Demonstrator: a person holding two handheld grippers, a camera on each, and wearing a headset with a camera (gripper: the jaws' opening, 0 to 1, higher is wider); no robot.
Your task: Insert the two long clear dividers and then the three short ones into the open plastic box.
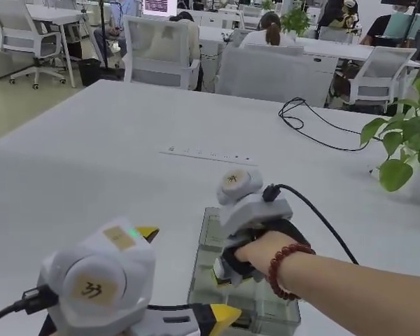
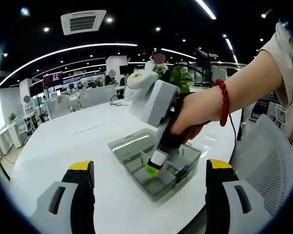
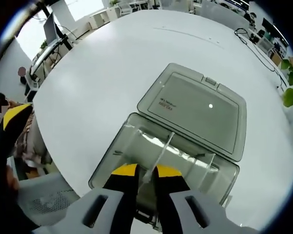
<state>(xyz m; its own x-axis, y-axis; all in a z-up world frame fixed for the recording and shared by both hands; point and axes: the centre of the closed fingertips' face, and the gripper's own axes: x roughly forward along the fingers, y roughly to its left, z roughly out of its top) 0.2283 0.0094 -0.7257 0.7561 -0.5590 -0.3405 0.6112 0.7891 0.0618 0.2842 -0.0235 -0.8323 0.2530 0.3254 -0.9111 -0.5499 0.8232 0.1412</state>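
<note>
- The white table [image 1: 91, 161] carries the work at its near edge, probably so that both grippers can reach down without stretching.
- The open plastic box [image 3: 110, 161] sits near and slightly right of centre. Its lid [image 3: 195, 109] is folded flat to the far side, which leaves the tray open from above. The long axis appears to run left to right, along the hinge.
- The left gripper [image 1: 185, 274] hovers near left, just beside the box. Its jaws are spread wide with nothing between them, so I judge it is waiting.
- The right gripper [image 3: 146, 171] points down into the tray, jaws drawn almost together, apparently pinching a thin clear divider [image 3: 160, 157] by its top edge so it can slide into its slots.
- That divider stands on edge and runs near to far, from the hinge wall across the tray's width, so it is likely a short one.
- It crosses a longer clear strip [image 3: 185, 154] that lies left to right.
</note>
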